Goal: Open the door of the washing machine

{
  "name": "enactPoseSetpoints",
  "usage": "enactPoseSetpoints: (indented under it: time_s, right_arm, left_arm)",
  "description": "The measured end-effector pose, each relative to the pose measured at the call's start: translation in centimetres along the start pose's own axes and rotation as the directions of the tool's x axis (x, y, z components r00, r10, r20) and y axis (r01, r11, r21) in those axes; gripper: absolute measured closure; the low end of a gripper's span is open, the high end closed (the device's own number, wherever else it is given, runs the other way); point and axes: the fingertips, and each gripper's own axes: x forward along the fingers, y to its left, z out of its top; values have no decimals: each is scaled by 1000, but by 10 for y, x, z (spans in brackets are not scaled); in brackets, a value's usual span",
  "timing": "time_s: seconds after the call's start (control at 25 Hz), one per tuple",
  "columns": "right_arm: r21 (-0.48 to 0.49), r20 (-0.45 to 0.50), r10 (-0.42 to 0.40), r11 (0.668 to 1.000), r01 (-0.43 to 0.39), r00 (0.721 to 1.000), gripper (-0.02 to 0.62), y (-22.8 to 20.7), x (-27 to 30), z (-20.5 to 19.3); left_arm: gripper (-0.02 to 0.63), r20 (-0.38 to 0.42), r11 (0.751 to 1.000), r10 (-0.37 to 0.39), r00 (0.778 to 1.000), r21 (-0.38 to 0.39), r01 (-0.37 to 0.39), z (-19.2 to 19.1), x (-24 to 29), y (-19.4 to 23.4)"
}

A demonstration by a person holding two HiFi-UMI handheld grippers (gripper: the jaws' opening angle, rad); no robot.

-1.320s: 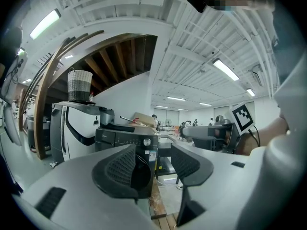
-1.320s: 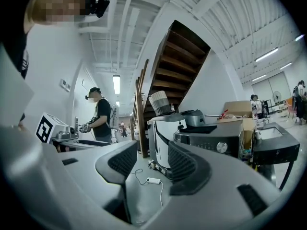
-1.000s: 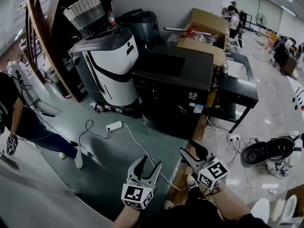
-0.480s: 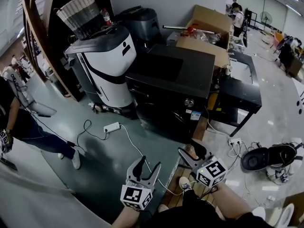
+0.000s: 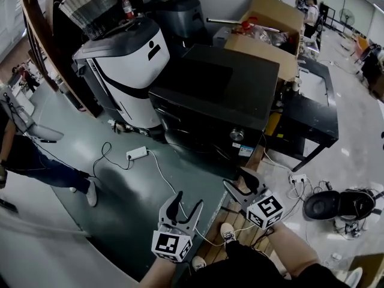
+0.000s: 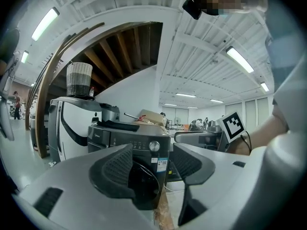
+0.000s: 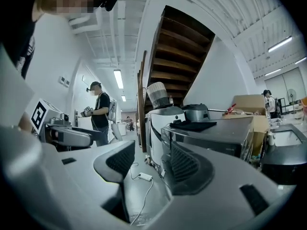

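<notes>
Washing machine (image 5: 216,95) boxy, glossy black (silver round knob (image 5: 237,135)); door (image 6: 144,178) circular, shut

wicker basket (image 5: 88,8) atop white machine (image 5: 129,71) — power strip (image 5: 137,153) on the floor (image 5: 120,203)

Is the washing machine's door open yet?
No, the left gripper view shows the round door shut against the washing machine front.
</notes>
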Motion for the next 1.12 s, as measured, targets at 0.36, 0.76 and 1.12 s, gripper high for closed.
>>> enactPoseSetpoints:
  time_s: [0.36,0.76,1.12]
  right_arm:
    - [-5,-82,25,1000,-26,996,360,-67,50,-55]
    - [88,-218,29,996,-10,975,360,-128,101,-151]
    - [107,-326,27,994,9,945,360,-156,130,-223]
  left_arm:
    - [339,-28,1000,11,1000,-13,-11,-26,71,14]
    - [338,-94,998,40,995,-42,-44,-65,129,35]
    - [337,-192,995,52,980,-78,-68,-101,148,44]
